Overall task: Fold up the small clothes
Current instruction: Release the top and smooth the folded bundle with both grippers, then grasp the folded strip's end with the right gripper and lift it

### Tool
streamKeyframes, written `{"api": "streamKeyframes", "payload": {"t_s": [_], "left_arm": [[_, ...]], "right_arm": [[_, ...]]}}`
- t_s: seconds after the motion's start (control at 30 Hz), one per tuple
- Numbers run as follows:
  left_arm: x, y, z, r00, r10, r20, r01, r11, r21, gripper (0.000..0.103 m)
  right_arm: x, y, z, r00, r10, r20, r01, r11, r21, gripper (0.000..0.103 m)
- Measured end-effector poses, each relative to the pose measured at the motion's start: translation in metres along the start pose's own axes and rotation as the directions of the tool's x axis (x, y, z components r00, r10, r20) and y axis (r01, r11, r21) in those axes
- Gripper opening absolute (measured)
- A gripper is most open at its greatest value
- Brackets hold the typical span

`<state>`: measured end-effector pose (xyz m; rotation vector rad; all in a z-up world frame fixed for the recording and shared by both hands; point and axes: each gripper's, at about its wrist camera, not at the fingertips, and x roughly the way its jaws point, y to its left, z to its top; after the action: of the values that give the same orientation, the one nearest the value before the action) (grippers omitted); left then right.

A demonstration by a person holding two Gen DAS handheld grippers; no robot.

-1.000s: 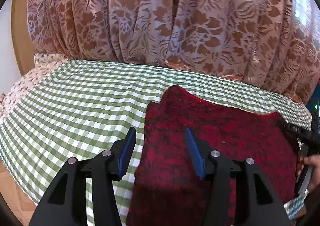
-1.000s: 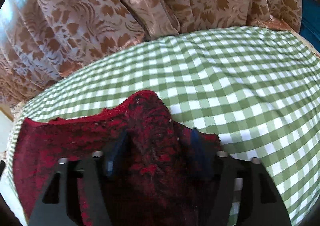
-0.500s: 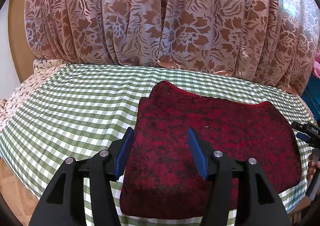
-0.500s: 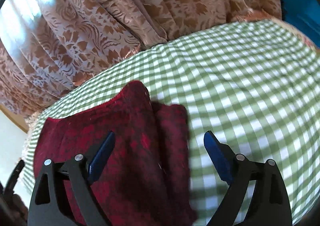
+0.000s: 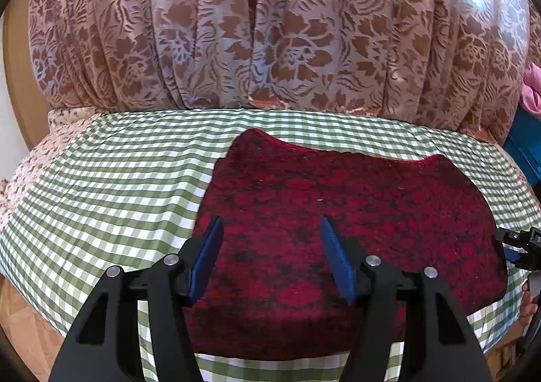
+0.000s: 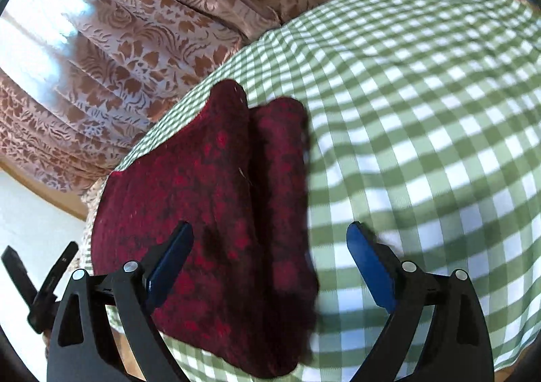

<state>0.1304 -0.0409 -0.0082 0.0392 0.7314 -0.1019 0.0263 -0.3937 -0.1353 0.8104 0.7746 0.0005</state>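
Released red garment [image 5: 355, 213] now lies flat, long axis sideways; both claws opening, empty.

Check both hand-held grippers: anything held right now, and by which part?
Nothing held. Left hand-held gripper and right hand-held gripper are both opening above the red garment, pads clear of it.

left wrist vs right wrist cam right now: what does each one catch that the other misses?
Left wrist only: the left gripper, jaws opening with nothing pinched, above the red garment; a pink cloth at the right edge; fingers of a hand lower right.

Right wrist only: the right gripper, jaws opening wide and holding nothing; the garment's folded flap with its seam line; a white wall at left.

Both: the garment flat on the green checked cloth, the floral curtain behind.
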Motion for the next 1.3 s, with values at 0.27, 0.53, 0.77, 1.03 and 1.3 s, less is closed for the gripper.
{"api": "streamKeyframes", "payload": {"t_s": [0.27, 0.53, 0.77, 1.03, 1.3], "left_arm": [[0.005, -0.033, -0.003, 0.999, -0.028, -0.023, 0.029, 0.997, 0.065, 0.061], [0.018, -0.067, -0.009, 0.996, -0.057, -0.064, 0.065, 0.989, 0.131, 0.061], [0.026, -0.090, -0.010, 0.986, -0.125, -0.109, 0.141, 0.978, 0.153, 0.061], [0.046, -0.076, -0.003, 0.952, -0.258, -0.166, 0.262, 0.965, 0.006, 0.058], [0.071, -0.062, -0.010, 0.908, -0.362, -0.211, 0.350, 0.932, -0.090, 0.058]], "right_arm": [[-0.007, -0.022, -0.015, 0.988, 0.153, -0.019, -0.151, 0.985, 0.086, 0.095], [-0.010, -0.025, -0.025, 0.969, 0.242, -0.049, -0.237, 0.967, 0.092, 0.097], [-0.004, -0.019, -0.028, 0.964, 0.249, -0.093, -0.245, 0.968, 0.050, 0.099], [0.003, -0.011, -0.026, 0.961, 0.251, -0.119, -0.251, 0.968, 0.018, 0.099], [0.018, 0.007, -0.022, 0.968, 0.212, -0.136, -0.221, 0.973, -0.060, 0.075]]}}
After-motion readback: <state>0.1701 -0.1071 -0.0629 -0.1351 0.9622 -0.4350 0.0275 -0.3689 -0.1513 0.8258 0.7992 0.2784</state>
